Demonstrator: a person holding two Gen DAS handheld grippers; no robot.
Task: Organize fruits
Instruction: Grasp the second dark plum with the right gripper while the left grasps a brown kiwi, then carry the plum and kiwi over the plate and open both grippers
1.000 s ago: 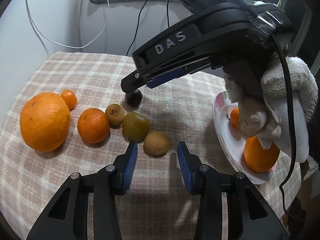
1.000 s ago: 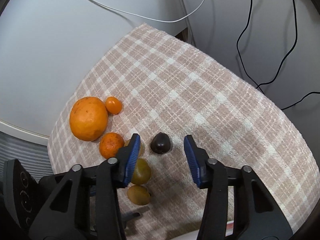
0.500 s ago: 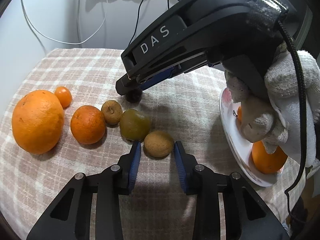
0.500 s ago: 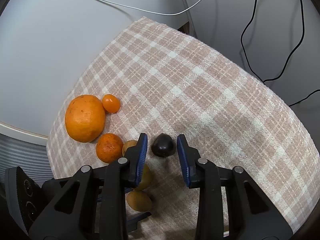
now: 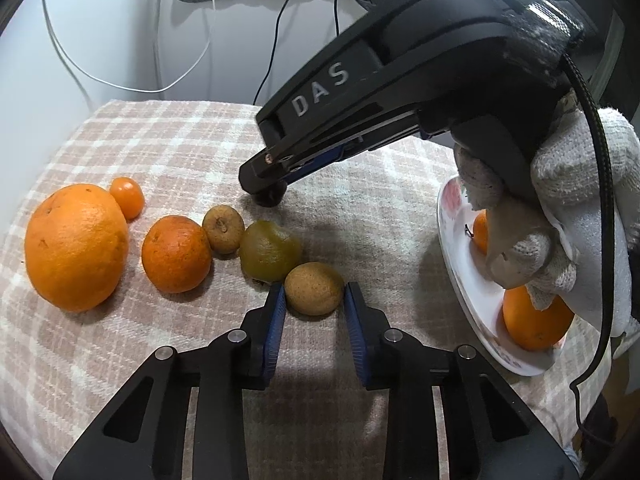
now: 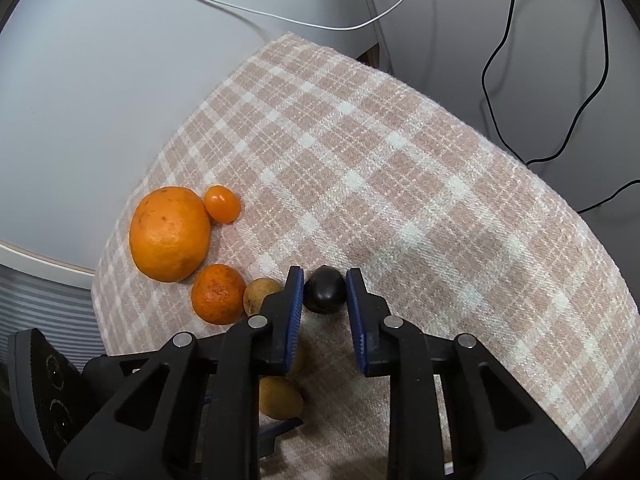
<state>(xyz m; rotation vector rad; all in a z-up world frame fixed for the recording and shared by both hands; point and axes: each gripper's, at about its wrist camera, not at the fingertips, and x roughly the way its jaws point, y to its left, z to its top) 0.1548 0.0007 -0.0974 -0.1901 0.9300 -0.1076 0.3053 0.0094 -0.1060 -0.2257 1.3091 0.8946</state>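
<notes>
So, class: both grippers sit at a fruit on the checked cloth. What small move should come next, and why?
Probably lift both straight up. The left gripper has just closed on the brown fruit, the right gripper on the dark fruit. Both fruits still rest on the cloth; the plate waits alongside.

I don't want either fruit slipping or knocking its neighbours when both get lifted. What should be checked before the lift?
1. Left gripper shut on the brown fruit, which sits between the fingers: ok.
2. Right gripper shut on the dark fruit: ok.
3. Both grips have just been closing; firm enough to hold: cannot tell.
4. Brown fruit free of the green fruit: not ok, they look to be touching.
5. Dark fruit free of neighbours: ok, the small brown fruit lies outside the finger.
6. Room on the plate: ok, bare space shows beside two oranges.
</notes>
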